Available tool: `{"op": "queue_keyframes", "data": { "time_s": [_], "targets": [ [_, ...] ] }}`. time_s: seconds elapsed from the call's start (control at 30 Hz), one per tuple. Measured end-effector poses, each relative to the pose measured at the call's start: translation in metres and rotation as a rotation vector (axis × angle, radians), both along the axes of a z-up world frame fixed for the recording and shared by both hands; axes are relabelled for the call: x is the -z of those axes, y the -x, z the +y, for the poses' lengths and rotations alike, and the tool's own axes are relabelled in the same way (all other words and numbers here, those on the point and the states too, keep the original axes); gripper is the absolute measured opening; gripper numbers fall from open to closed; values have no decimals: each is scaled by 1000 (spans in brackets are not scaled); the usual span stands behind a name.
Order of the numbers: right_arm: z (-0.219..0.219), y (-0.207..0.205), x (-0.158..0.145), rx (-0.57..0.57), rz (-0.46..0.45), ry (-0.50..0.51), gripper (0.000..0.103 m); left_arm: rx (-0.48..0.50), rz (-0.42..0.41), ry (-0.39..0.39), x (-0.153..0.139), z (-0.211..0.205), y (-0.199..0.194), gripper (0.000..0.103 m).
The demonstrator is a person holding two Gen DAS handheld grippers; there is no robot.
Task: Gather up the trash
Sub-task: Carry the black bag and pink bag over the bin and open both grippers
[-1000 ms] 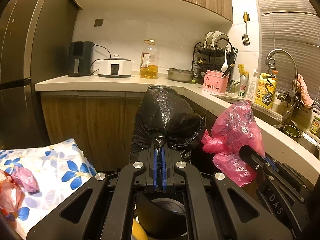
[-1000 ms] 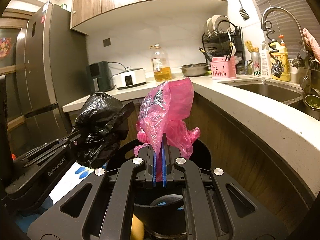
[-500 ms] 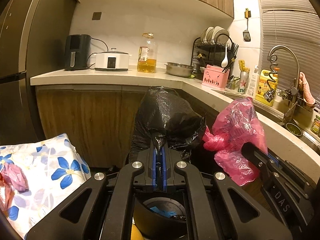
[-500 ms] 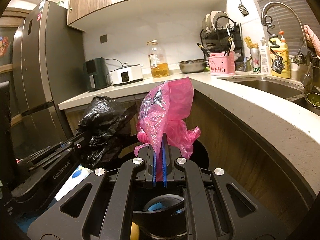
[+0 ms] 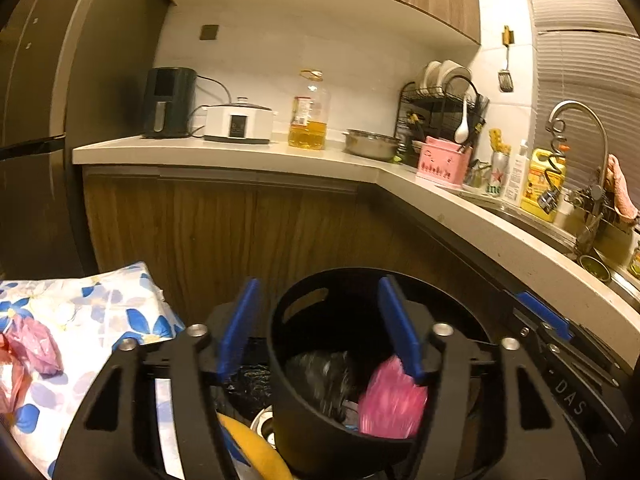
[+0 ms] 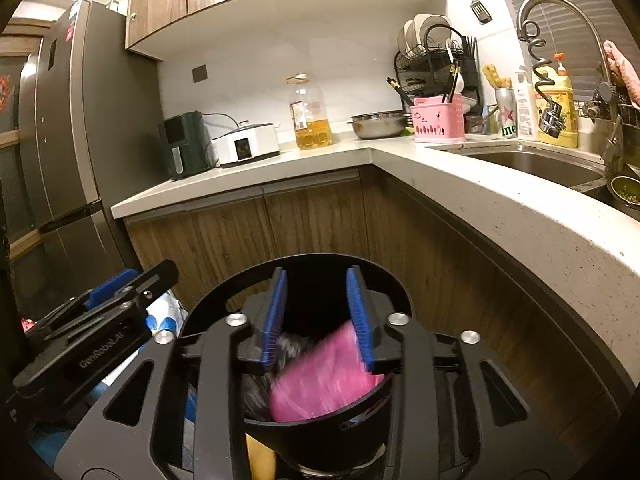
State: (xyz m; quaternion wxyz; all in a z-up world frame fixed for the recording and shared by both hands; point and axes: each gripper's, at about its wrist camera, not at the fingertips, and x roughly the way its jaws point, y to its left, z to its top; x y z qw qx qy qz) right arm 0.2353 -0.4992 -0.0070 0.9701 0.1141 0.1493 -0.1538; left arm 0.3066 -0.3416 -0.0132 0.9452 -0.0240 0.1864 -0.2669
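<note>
We hold both hand-held grippers, left [image 5: 318, 326] and right [image 6: 318, 316], over the black bin [image 5: 280, 360], jaws just opened and empty; black bag [image 5: 324, 376] and pink bag [image 5: 392, 400] sit blurred inside it, while crumpled pink scraps [image 5: 34, 350] remain on the floral cloth [image 5: 100, 312].

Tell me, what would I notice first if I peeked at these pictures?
The pink bag, blurred, sits in the black bin at the bottom, beside a black bag. Both grippers, left and right, have just been opening above the bin, with nothing between their blue pads. Behind, a bottle of yellow oil stands on the counter.
</note>
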Motion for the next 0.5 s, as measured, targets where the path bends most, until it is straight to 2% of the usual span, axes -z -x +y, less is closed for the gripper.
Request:
{"op": "queue_keyframes", "data": {
  "time_s": [0.17, 0.33, 0.43, 0.5],
  "targets": [
    [1, 7, 2, 5, 5, -10, 54, -37, -7, -14, 2, 13, 5, 83],
    [10, 15, 4, 1, 14, -14, 59, -58, -2, -49, 6, 27, 14, 86],
    [18, 21, 3, 0, 20, -1, 68, -72, 6, -61, 8, 36, 20, 89],
    [26, 26, 1, 3, 15, 15, 70, -83, 5, -74, 9, 42, 26, 91]
  ]
}}
